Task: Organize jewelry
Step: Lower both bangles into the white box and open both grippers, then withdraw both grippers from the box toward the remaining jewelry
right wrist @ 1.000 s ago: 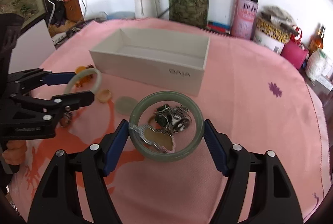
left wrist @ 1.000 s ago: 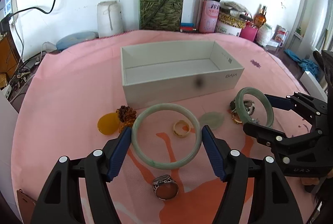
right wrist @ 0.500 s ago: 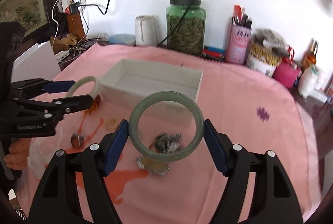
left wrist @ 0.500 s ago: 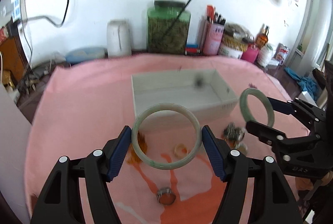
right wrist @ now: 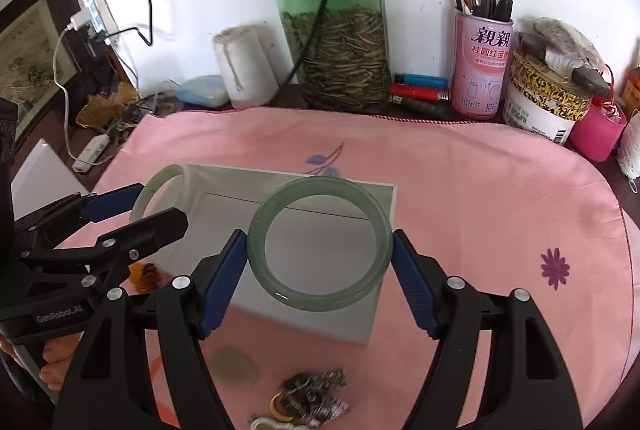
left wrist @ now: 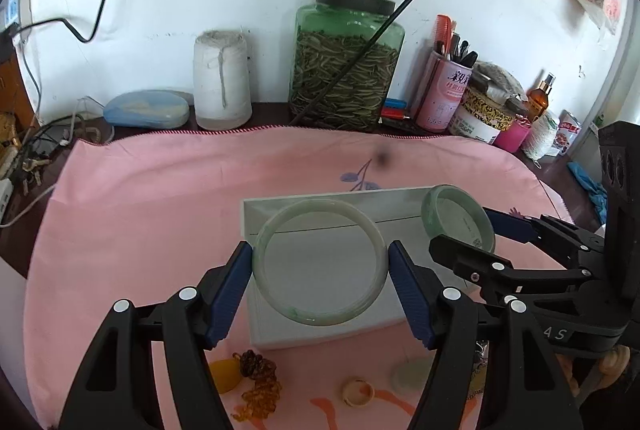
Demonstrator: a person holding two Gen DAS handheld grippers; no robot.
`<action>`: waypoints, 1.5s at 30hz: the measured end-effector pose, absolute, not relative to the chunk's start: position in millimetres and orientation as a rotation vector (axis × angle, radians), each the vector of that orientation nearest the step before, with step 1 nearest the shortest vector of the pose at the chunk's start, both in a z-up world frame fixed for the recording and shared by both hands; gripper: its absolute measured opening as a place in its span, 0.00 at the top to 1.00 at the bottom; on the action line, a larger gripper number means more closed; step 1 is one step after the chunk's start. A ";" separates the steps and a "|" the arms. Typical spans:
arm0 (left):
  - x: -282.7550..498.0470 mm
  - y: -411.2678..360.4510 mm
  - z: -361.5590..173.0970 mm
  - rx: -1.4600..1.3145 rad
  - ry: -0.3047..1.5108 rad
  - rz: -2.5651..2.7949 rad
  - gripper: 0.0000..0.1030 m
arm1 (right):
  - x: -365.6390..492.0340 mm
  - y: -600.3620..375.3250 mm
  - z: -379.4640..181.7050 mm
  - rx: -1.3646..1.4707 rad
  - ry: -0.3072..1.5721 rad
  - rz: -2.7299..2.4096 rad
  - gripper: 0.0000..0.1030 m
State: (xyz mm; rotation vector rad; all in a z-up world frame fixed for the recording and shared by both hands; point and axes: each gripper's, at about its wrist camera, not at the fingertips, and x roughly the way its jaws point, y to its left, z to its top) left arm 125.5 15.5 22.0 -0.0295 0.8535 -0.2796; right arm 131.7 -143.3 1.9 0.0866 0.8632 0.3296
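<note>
My left gripper [left wrist: 320, 264] is shut on a pale green jade bangle [left wrist: 276, 294] and holds it above the open white box [left wrist: 320, 200]. My right gripper [right wrist: 319, 244] is shut on a darker green bangle [right wrist: 260, 262], also above the box [right wrist: 380, 314]. Each gripper shows in the other's view: the right one [left wrist: 464, 230] with its bangle [left wrist: 430, 212], the left one [right wrist: 132, 214] with its bangle [right wrist: 154, 182]. Loose pieces lie on the pink cloth [left wrist: 140, 210] in front of the box: an amber pendant and beads [left wrist: 256, 374], a small ring [left wrist: 357, 391], a pale green disc [right wrist: 234, 366], a metal trinket pile [right wrist: 312, 398].
A green glass jar [left wrist: 346, 62], a white roll [left wrist: 220, 78], a pink pen can [left wrist: 442, 94], tins and bottles line the wall behind the cloth. Cables hang at the left.
Both grippers have lifted their bangles off the cloth and moved forward over the white box. The loose jewelry now lies below and behind the fingers.
</note>
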 end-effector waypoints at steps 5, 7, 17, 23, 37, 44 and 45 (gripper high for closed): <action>132.0 18.8 8.9 -0.065 0.881 -0.310 0.33 | 137.7 -149.2 -7.2 0.110 0.879 0.361 0.32; 131.5 19.0 9.1 -0.068 0.878 -0.311 0.32 | 140.3 -152.6 -11.1 0.135 0.897 0.382 0.32; 124.0 26.4 23.3 -0.093 0.843 -0.305 0.32 | 131.1 -158.9 5.2 0.169 0.857 0.404 0.32; 107.7 33.5 37.8 -0.091 0.819 -0.249 0.26 | 108.2 -158.3 29.7 0.148 0.783 0.355 0.09; 37.7 61.0 15.0 -0.083 0.815 -0.149 0.05 | 13.7 -151.8 -14.3 0.008 0.812 0.326 0.06; 44.5 50.1 -11.1 0.056 0.835 -0.088 0.05 | 20.6 -141.7 -35.2 -0.054 0.920 0.360 0.06; 46.5 50.3 -15.3 0.059 0.850 -0.090 0.05 | 23.3 -142.1 -39.3 -0.042 0.950 0.365 0.05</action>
